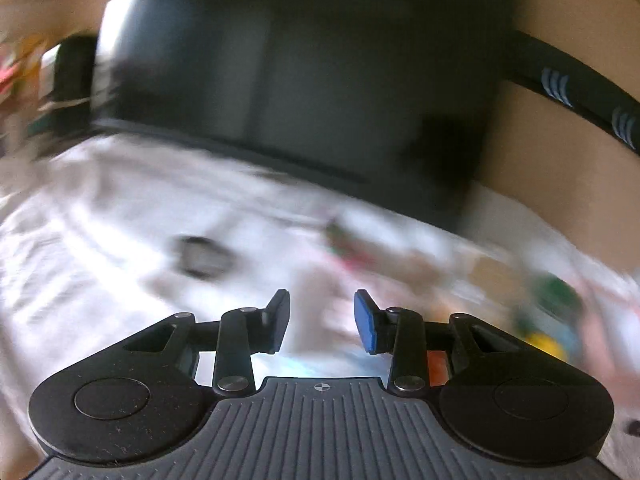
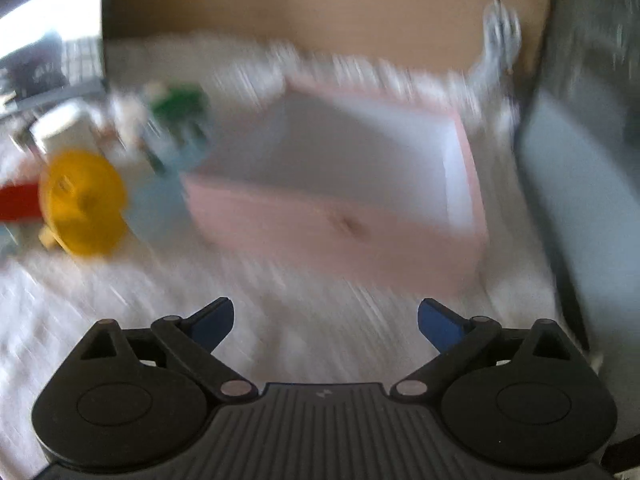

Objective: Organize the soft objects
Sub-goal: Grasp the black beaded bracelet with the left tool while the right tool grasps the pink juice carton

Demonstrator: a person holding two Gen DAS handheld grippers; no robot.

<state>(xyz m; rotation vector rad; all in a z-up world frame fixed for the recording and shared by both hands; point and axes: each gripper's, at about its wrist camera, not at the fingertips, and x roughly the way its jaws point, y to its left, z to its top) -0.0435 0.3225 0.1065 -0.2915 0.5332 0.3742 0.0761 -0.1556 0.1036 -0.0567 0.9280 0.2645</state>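
Both views I steer from are motion-blurred. White fuzzy bedding (image 2: pixel 312 320) covers the surface below a tan wall (image 2: pixel 320 0). My left gripper (image 1: pixel 322 322) and right gripper (image 2: pixel 325 322) are parted, holding nothing. Pink box (image 2: pixel 340 216) sits ahead; yellow soft toy (image 2: pixel 84 208) lies to its left; black screen (image 1: pixel 280 88) stands behind.

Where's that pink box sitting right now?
In the right wrist view, the pink box sits on the white fuzzy cover, straight ahead of the open right gripper, with a yellow toy to its left.
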